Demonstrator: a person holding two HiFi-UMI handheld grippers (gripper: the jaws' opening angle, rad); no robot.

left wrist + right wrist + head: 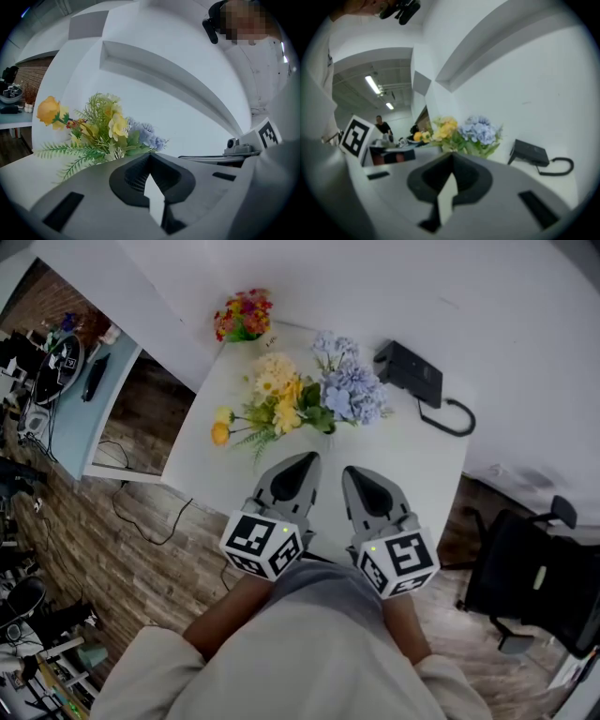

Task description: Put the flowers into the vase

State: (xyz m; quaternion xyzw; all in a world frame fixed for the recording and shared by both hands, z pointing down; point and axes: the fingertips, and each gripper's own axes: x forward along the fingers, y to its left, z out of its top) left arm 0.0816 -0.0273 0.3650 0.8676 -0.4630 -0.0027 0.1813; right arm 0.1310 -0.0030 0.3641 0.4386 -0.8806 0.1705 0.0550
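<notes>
Both tools sit side by side over the near edge of the white table (417, 474). Left gripper (305, 458): jaws closed together, nothing between them. Right gripper (354, 472): the same, closed and empty. The flowers (298, 397), yellow and blue with green fronds, are at mid-table just beyond both tips, apart from them. A black box (409, 371) lies to their right, and a small colourful bouquet (244, 317) sits at the far corner.

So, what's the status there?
Both shut, empty: left gripper, right gripper, short of flowers. They stand upright on table; vase not made out. Off right, black box; nothing between.
</notes>
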